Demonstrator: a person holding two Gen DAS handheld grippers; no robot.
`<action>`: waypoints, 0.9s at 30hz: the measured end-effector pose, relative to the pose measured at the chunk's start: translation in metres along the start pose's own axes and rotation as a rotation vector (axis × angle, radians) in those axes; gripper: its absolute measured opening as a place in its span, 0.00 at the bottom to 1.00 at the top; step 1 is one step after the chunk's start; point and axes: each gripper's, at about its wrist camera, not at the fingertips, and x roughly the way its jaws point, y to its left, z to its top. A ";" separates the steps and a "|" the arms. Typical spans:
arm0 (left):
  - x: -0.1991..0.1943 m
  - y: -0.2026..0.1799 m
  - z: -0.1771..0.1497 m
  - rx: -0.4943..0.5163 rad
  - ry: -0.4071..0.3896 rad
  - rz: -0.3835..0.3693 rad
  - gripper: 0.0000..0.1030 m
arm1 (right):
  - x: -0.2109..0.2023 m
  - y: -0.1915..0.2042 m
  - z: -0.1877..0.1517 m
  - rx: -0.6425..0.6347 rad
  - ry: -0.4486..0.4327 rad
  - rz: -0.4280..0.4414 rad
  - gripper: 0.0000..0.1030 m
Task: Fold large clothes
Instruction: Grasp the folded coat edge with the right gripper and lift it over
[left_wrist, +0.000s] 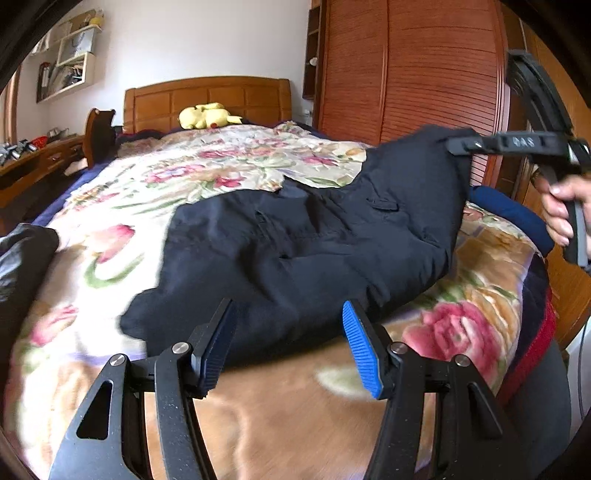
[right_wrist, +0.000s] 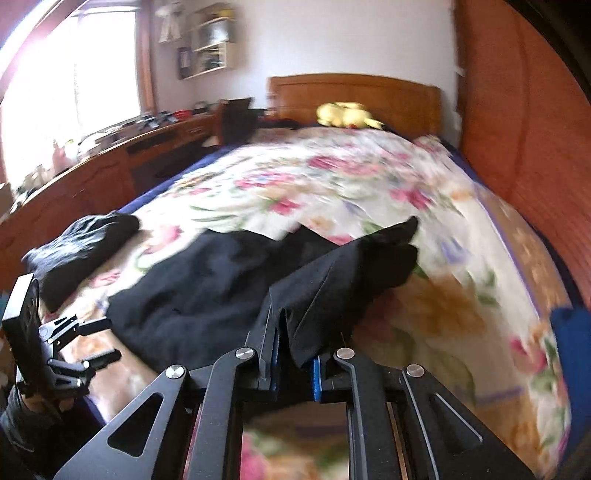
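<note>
A large dark navy garment (left_wrist: 303, 236) lies spread on the floral bedspread (left_wrist: 207, 166). My left gripper (left_wrist: 291, 347) is open and empty, its blue pads (left_wrist: 360, 350) just short of the garment's near edge. My right gripper (right_wrist: 295, 365) is shut on a corner of the garment (right_wrist: 332, 280) and lifts it off the bed. In the left wrist view the right gripper (left_wrist: 461, 144) holds that raised corner at the right. In the right wrist view the left gripper (right_wrist: 99, 339) sits at the lower left, open.
A second black garment (right_wrist: 81, 247) lies bunched at the bed's left side. A yellow plush toy (left_wrist: 207, 116) rests by the wooden headboard (left_wrist: 207, 99). A wooden wardrobe (left_wrist: 406, 66) stands right of the bed, a desk (right_wrist: 110, 158) left. A blue item (left_wrist: 509, 214) lies at the bed's right edge.
</note>
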 end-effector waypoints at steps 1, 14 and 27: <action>-0.006 0.003 -0.001 -0.003 -0.008 0.006 0.59 | 0.004 0.013 0.005 -0.023 -0.001 0.013 0.12; -0.041 0.039 -0.010 -0.072 -0.065 0.075 0.59 | 0.077 0.140 0.050 -0.161 0.050 0.208 0.15; -0.043 0.044 -0.008 -0.099 -0.081 0.065 0.59 | 0.050 0.118 0.038 -0.192 0.020 0.156 0.39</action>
